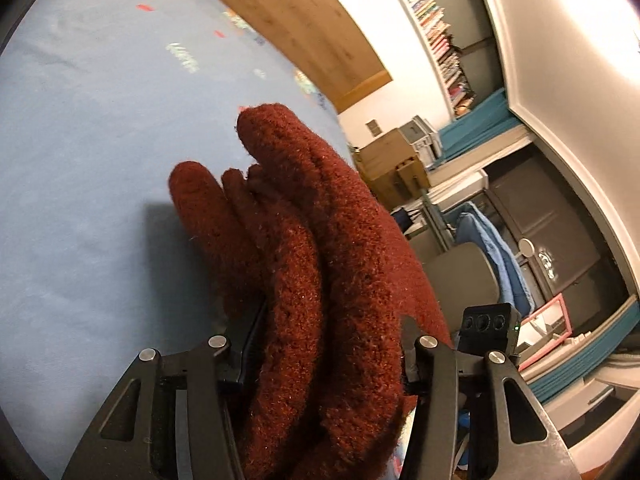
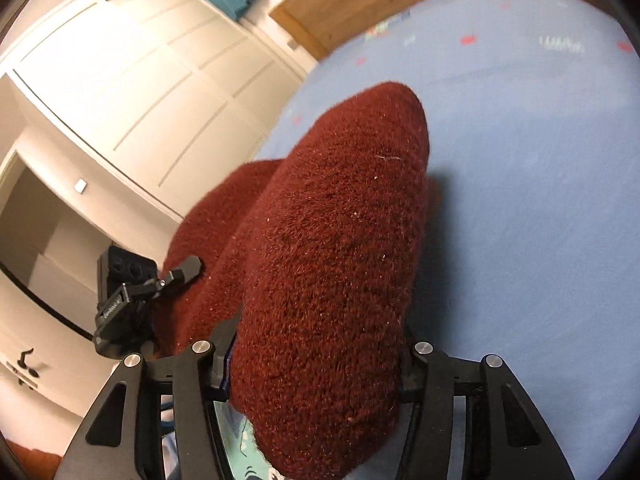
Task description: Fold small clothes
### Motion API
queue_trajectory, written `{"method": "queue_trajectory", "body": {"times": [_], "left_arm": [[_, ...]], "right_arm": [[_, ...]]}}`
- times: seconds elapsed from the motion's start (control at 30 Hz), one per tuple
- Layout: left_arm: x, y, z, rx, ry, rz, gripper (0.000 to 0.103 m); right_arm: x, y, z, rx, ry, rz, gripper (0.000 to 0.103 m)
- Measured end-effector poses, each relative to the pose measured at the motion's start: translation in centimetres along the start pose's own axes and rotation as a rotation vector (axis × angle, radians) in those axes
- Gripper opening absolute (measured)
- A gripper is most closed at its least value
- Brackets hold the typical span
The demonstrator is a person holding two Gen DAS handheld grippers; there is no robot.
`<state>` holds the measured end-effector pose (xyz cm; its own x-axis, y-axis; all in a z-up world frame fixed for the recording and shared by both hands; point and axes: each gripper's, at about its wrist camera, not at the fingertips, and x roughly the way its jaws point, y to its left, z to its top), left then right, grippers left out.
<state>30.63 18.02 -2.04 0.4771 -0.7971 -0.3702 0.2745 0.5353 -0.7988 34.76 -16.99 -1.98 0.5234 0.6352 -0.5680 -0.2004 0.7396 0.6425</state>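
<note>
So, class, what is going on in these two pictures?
A person is working with two handheld grippers on a dark red woolly garment over a bed with a light blue sheet. The left gripper has a bunched stack of its folds between its fingers, and the right gripper grips another thick part. The garment looks lifted off the sheet, mid-fold, not laid flat.

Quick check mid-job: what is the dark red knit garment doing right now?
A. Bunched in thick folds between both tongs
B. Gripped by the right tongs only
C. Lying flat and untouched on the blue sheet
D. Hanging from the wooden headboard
A: the dark red knit garment fills the gap in the left tongs and in the right tongs, above the blue sheet.
</note>
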Motion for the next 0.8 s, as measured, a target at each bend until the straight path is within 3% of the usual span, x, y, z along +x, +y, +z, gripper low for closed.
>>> {"method": "queue_trajectory", "body": {"times": [0.13, 0.2, 0.23, 0.33, 0.4, 0.63, 0.8], "left_arm": [[3.4, -1.7, -0.5, 0.014, 0.026, -0.004, 0.045], [5.0, -1.7, -0.7, 0.025, 0.047, 0.040, 0.044], [5.8, -1.5, -1.1, 0.024, 0.055, 0.075, 0.039], [6.9, 0.6, -1.8, -0.028, 0.083, 0.164, 0.037], [6.3, 1.2, -2.5, -0.040, 0.084, 0.176, 0.037], [6.7, -0.4, -3.5, 0.061, 0.103, 0.286, 0.040], [7.5, -0.8, -5.2, 0.107, 0.116, 0.372, 0.041]], "right_arm": [[-4.2, -1.5, 0.4, -0.010, -0.040, -0.041, 0.056], [-5.1, -2.1, -0.6, -0.002, -0.032, -0.083, 0.056], [-5.1, -2.8, -0.9, 0.003, -0.018, -0.113, 0.057], [-4.5, -5.2, -2.7, 0.041, 0.048, -0.202, 0.059], [-4.1, -6.3, -3.9, 0.086, 0.047, -0.190, 0.062], [-3.5, -5.5, -4.7, 0.040, 0.042, -0.237, 0.070], [-5.7, -4.5, -6.1, 0.043, 0.041, -0.251, 0.071]]}}
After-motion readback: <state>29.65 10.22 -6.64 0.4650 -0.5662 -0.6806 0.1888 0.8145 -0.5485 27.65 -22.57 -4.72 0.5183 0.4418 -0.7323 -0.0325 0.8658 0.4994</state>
